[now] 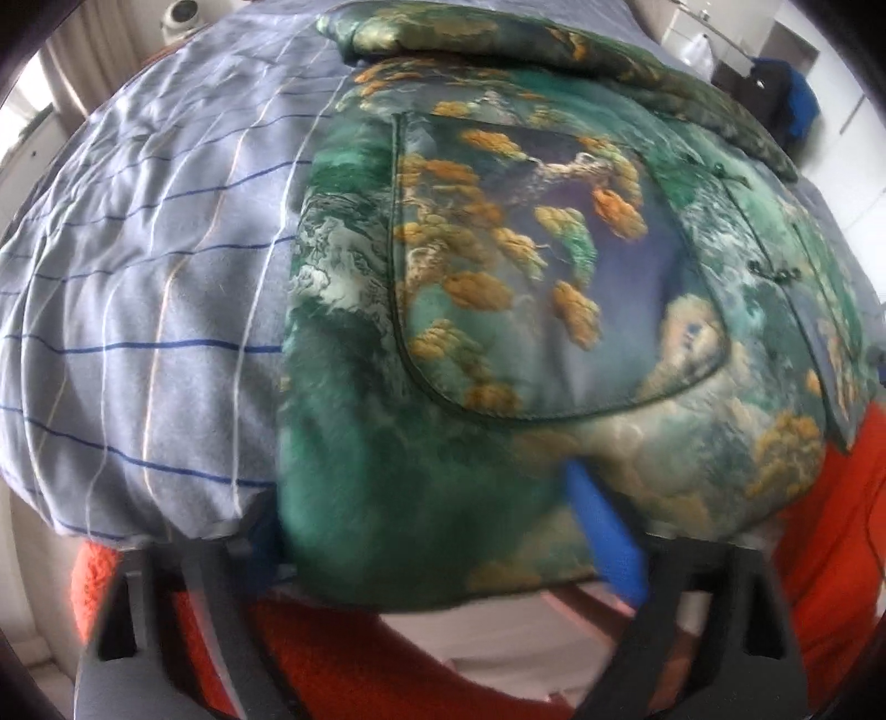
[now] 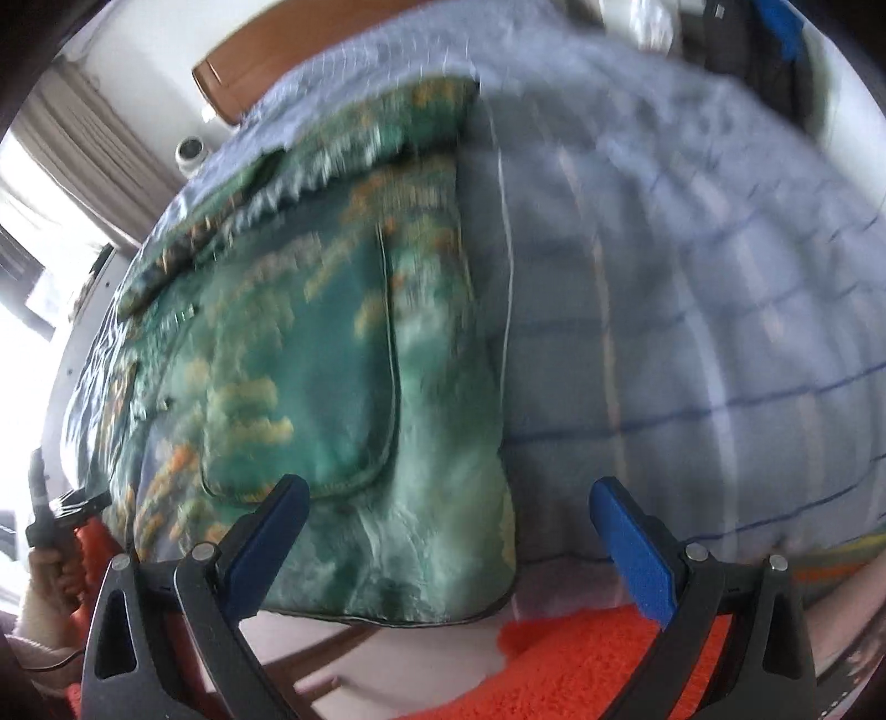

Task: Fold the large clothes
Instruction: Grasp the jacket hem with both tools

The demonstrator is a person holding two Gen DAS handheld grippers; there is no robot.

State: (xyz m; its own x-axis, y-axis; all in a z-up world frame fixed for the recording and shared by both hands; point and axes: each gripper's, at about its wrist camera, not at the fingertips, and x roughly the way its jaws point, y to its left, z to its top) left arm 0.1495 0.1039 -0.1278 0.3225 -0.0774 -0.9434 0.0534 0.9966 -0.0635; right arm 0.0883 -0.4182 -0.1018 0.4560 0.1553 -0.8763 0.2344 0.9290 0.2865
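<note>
A padded green jacket (image 1: 498,266) with orange and cream print lies flat on the bed, front pocket up. Its lower left hem corner bulges between the fingers of my left gripper (image 1: 432,526). The right blue pad (image 1: 603,531) shows against the fabric, while the left pad is hidden behind the hem; the jaws stand apart. In the blurred right wrist view, my right gripper (image 2: 459,531) is open above the jacket's (image 2: 332,387) other lower corner, one pad over the cloth and one over the sheet. The left gripper (image 2: 50,509) shows at the far left edge, held by a hand (image 2: 44,576).
A striped blue-grey sheet (image 1: 138,277) covers the bed around the jacket. The person's orange fuzzy clothing (image 2: 581,664) is close below both grippers. A wooden headboard (image 2: 310,50), a small white camera (image 2: 191,149) and curtains (image 2: 83,127) stand beyond the bed.
</note>
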